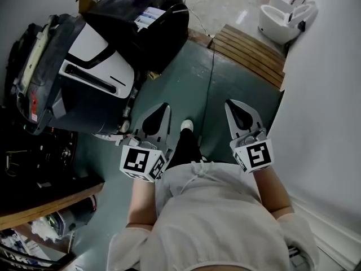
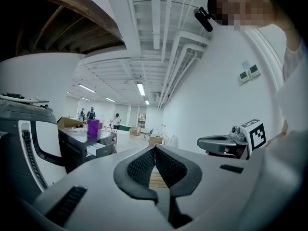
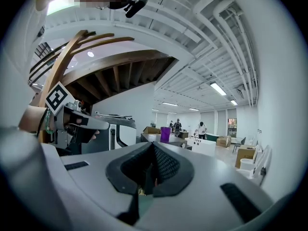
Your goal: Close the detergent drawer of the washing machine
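Claws clenched empty, left claw (image 1: 163,107) and right claw (image 1: 230,104) alike, ribbed black pads (image 2: 143,166) tip to tip.

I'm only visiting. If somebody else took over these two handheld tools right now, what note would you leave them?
Left gripper: jaws together, nothing between them.
Right gripper: jaws together, nothing between them.
Both are held low in front of the person, above the green floor, touching nothing.
The washing machine stands ahead and to the left, clear of both grippers. Its detergent drawer cannot be made out, so open or shut is unclear.
Done: nothing that shows.
Left: probably approach the machine, find the drawer and push it in if it stands open.
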A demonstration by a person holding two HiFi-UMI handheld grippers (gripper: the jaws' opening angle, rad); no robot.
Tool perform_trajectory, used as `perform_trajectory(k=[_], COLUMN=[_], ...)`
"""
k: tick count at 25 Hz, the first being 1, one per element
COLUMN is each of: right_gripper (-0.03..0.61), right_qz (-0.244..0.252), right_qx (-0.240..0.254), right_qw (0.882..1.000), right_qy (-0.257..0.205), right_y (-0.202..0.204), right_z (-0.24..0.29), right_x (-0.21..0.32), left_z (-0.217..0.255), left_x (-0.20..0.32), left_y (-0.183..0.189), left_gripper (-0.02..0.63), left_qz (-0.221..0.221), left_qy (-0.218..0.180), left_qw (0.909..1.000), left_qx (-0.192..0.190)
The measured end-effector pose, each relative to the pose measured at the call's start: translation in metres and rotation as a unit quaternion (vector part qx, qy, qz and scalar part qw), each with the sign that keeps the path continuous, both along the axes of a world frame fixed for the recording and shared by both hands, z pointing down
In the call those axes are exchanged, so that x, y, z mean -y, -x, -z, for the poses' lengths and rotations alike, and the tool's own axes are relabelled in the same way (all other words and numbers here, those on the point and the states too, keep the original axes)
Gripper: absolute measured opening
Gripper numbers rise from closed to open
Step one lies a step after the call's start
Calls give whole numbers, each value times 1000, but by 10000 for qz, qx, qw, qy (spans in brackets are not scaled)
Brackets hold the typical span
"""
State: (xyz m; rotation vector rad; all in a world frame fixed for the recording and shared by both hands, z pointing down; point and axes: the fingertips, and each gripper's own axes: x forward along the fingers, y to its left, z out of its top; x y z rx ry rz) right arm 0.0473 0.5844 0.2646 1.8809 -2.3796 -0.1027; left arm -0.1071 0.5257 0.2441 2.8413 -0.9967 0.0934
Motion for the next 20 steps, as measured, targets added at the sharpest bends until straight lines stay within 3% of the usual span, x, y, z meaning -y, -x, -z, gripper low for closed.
perform_trajectory(k=[8,15,20], right_gripper=[3,3,5], right_qz=[-128,-149,76], right_qx=[4,-135,-471], right_qw=[9999,9986,9960], right_qy=[72,488,760], right_y=[-19,-41,-42], right_z=[-8,-14,-16], right_x=[95,239,342], left_z=[-17,-26,-19], left_x=[102,246,353], left_y=[-15,-39,-48], left_gripper=[18,18,18], left_qz=[-67,-26,45], left_qy=[81,286,217], left_qw=[9999,9993,9995], left_qx=[-104,-235,-225])
